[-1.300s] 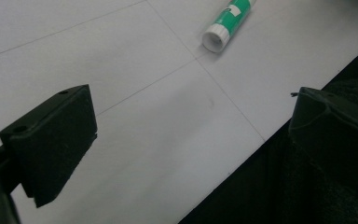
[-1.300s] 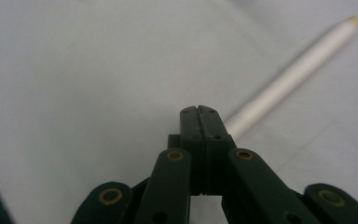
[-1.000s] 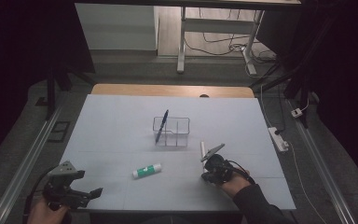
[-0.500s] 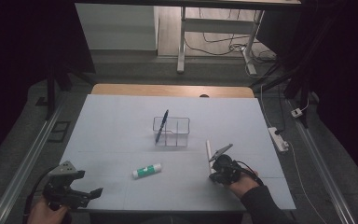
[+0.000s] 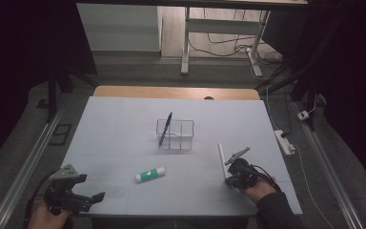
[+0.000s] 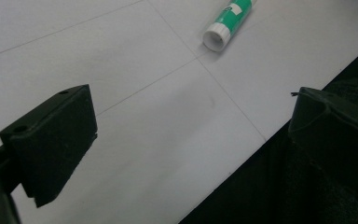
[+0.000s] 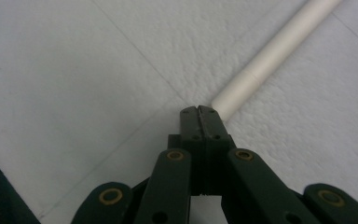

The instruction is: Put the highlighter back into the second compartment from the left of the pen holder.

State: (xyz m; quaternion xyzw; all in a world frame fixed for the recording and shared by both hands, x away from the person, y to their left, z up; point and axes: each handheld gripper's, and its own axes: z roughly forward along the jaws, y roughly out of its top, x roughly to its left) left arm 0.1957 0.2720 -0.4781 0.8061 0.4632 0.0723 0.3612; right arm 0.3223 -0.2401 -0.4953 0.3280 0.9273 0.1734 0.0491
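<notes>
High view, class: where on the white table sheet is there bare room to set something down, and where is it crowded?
Free: the far strip of the white table sheet beyond the clear wire basket holding the blue pen, and the left half. Crowded: the near middle, with the green-and-white glue stick, and near right, with the white marker beside the right gripper.

A green-and-white glue stick (image 5: 150,174), a white pen (image 5: 223,159) and a blue pen (image 5: 165,129) on a pale table (image 5: 114,119).
</notes>
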